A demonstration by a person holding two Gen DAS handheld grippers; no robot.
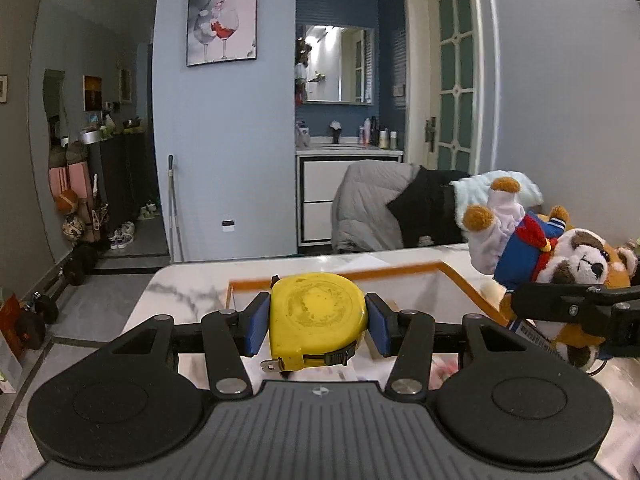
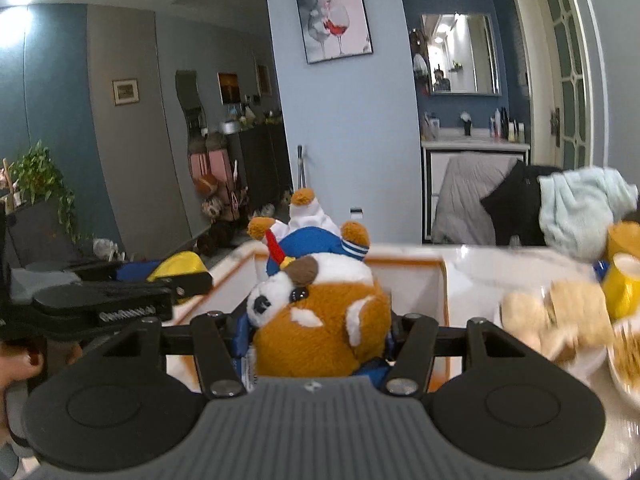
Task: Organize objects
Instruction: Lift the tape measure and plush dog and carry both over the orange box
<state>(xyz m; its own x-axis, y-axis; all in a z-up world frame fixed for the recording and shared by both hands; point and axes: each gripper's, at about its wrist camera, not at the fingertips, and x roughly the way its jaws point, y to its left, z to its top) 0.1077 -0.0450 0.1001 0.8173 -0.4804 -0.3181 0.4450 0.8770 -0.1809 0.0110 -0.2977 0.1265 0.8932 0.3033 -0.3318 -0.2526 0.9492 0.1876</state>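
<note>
Marble-topped table (image 1: 188,292), near corner rounded; the floor drops away to the left of it, open down a corridor. One white tray with an orange rim (image 1: 400,270) sits on the table ahead of both grippers; what shows of its floor is bare, its right rim running diagonally toward the camera in the left wrist view.

Left gripper (image 1: 318,320): blue pads pressed on both flat sides of one yellow tape measure (image 1: 316,312). It is held up clear of the table, over the tray's near-left part. The case stands on edge, with the metal tape hook low and toward the camera.

Right gripper (image 2: 320,336): jaws closed on the head of one plush toy (image 2: 320,320), orange and white with a dark eye patch and a blue sailor top. Toy hangs inverted along the fingers, long axis pointing away from the camera and upward, feet highest. It is lifted above the tray's near edge.

Right of the tray: blurred pale bread-like pieces (image 2: 560,312) and a yellow cup (image 2: 622,284), count uncertain. Beyond the far table edge, draped grey, black and pale blue fabrics (image 2: 580,208).
</note>
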